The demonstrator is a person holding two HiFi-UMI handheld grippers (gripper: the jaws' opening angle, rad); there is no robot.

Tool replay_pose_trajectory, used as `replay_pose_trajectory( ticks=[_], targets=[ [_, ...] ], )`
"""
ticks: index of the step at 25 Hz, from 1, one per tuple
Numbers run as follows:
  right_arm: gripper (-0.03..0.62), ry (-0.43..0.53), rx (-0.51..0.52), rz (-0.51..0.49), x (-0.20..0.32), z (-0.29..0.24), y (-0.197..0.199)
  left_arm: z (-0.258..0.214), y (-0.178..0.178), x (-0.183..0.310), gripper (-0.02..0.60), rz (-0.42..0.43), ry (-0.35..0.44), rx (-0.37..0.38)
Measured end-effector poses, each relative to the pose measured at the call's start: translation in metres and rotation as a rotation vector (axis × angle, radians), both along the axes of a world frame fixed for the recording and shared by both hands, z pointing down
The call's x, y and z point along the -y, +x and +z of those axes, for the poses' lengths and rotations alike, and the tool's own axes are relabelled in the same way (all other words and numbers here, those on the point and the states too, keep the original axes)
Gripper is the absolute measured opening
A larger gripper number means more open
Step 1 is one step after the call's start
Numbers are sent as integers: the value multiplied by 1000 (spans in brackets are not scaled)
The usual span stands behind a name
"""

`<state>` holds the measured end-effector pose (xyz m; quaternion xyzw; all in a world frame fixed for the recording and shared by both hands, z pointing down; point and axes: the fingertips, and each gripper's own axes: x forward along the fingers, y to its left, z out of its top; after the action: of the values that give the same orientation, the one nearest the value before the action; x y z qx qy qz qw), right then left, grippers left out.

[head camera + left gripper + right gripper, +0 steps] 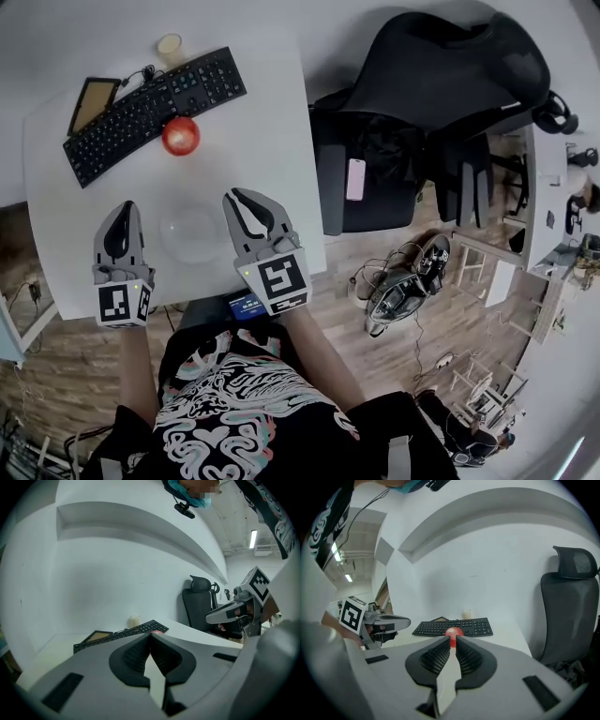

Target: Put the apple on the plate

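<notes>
White desk (291, 159) sits against a plain white wall (108, 573). Curved ledge (140, 522) runs high along the wall (visible from both gripper views). Black high-back office chair (422, 103) just right of the desk, dark stuff on its seat. Wood-plank floor (356, 356), cluttered with cables (412, 281) near the chair. Second white desk (548, 206) at far right. Ceiling strip light (253, 538) is on.

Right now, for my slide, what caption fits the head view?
Shut and empty, the left gripper and right gripper flank a clear plate on the desk; the red apple lies by the keyboard.
</notes>
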<state>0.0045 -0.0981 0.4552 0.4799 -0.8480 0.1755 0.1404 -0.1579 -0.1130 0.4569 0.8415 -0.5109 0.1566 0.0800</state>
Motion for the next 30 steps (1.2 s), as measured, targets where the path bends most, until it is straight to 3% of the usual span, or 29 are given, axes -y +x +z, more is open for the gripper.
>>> replay_pose_trajectory(
  ticks=[13, 18, 24, 30],
  targets=[
    [35, -65, -10, -54, 43, 36, -1, 39, 16, 25, 15, 4, -68, 58],
    [135, -96, -13, -111, 63, 53, -15, 55, 23, 35, 17, 26, -88, 88],
    [236, -135, -21, -175, 86, 66, -41, 60, 15, 44, 17, -23, -94, 77],
    [270, -136, -58, -209, 105, 77, -65, 82, 10, 46, 53, -26, -153, 79]
  ],
)
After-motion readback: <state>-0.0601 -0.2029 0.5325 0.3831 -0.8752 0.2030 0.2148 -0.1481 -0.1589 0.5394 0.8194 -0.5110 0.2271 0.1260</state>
